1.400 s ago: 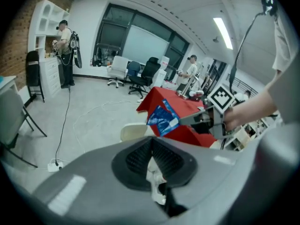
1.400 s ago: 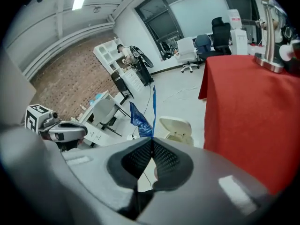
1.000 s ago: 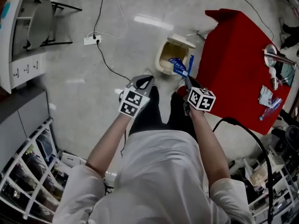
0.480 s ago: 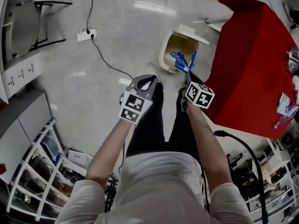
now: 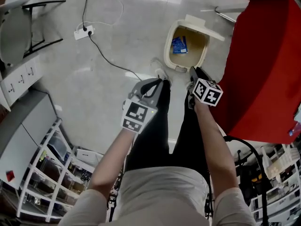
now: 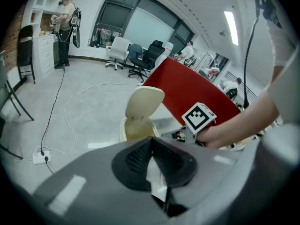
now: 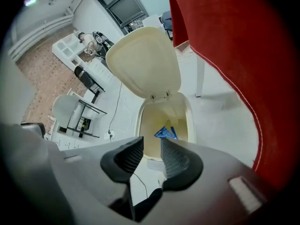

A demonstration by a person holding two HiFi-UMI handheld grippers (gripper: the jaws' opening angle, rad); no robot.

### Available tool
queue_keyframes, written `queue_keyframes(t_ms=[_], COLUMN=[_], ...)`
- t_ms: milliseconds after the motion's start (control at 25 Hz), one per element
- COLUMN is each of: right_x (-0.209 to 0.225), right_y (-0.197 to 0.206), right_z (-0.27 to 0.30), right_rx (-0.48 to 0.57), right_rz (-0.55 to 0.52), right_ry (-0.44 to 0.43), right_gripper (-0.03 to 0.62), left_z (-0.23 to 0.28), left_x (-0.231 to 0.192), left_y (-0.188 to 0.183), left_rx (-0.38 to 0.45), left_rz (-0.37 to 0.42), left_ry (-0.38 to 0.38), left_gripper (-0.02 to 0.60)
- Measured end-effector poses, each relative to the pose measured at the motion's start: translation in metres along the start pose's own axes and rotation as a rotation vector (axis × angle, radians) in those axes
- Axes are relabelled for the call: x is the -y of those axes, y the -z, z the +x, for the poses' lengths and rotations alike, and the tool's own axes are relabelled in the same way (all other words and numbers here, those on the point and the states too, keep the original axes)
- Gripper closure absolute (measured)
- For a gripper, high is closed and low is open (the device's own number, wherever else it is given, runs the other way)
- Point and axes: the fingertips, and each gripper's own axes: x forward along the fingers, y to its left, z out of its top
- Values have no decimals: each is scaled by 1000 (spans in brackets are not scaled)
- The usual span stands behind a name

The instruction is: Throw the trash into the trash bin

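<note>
The trash bin (image 5: 168, 55) stands on the floor just beside the corner of the red bench (image 5: 263, 69). It is a cream tub with its hinged lid (image 5: 207, 28) tipped up and back, so the mouth is wide open. Inside lies the trash, a blue wrapper (image 5: 179, 44), low down in the tub toward the left side of the opening as I look from above.

In the right gripper view the wrapper (image 7: 165, 133) shows deep in the bin (image 7: 190, 118), under the raised lid (image 7: 145, 62).

My right gripper (image 5: 193, 71) hangs at the near edge of the bin's rim, pointing steeply down at it. Its fingers have just been opening and now stand apart with nothing between them; the wrapper is well clear of them, down in the tub.

My left gripper (image 5: 157, 81) is off to the left of the bin, over my leg. Its fingers meet at the tips and I see nothing held in them. From there the bin (image 6: 123, 128) and its lid (image 6: 144, 102) stand just ahead.
</note>
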Motion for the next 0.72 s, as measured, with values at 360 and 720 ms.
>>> queue_keyframes(t_ms=[360, 720], right_x=[-23, -52], right_y=[-14, -39], right_z=[-48, -138], right_rx=[37, 91], right_rz=[-86, -140], right_ry=[-56, -110], right_gripper=[490, 591], left_z=[-7, -57], left_x=[16, 59], left_y=[-9, -49], left_rx=[-13, 10], left_rz=[12, 51], left_ry=[-1, -3], left_gripper=[577, 577])
